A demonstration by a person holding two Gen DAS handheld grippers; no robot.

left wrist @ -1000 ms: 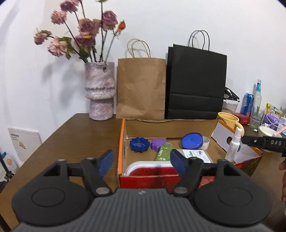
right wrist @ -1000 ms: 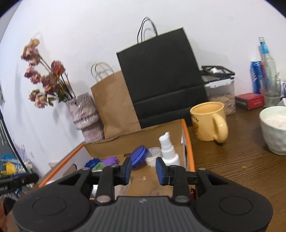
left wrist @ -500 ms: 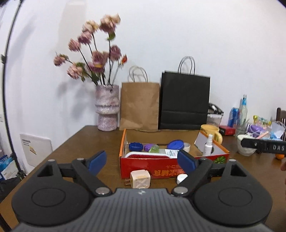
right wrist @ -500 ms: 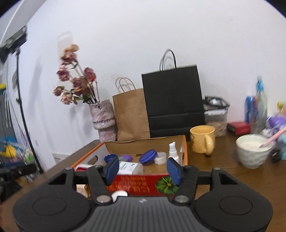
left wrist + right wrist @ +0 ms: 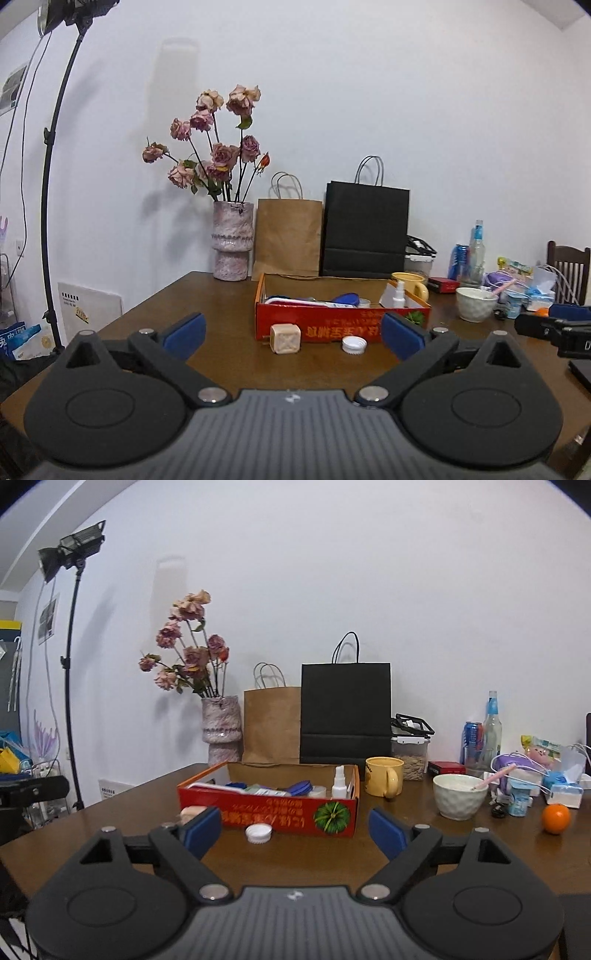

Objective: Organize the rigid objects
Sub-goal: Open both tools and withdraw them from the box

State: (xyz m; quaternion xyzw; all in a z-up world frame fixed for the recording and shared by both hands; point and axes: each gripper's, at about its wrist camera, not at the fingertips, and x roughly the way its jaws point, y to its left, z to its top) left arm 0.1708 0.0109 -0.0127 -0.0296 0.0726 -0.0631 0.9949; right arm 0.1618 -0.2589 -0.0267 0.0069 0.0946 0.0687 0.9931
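Both grippers have been drawn back from the red cardboard box [image 5: 341, 326] since the earlier frames, where the blue pads hung right over its contents; the box is now seen whole and well ahead of each, resting on the brown wooden table [image 5: 207, 317]. The jaws of the left gripper [image 5: 293, 336] have just been opening and are spread wide with nothing between them; those of the right gripper [image 5: 293, 829] have likewise just been opening and stand apart, empty. Ahead of the left gripper, between its pads and the box, a beige cube [image 5: 285, 338] and a white bottle cap [image 5: 354, 345] are seen on the table, just in front of the box's near wall. From the right gripper, the same cap [image 5: 258, 833] is found ahead and slightly left, and the cube [image 5: 192, 812] is partly hidden behind the left pad. Inside the box a white spray bottle [image 5: 339, 783] stands upright at the right end, with a blue lid [image 5: 301, 787] and other small items lying to its left. Beyond the box, a yellow mug [image 5: 384, 781], a brown paper bag [image 5: 271, 725], a black paper bag [image 5: 345, 712] and a vase of dried roses [image 5: 221, 727] are placed near the wall. Off to the right of the right gripper, a white bowl [image 5: 460, 799] and an orange [image 5: 556, 818] are set on the table
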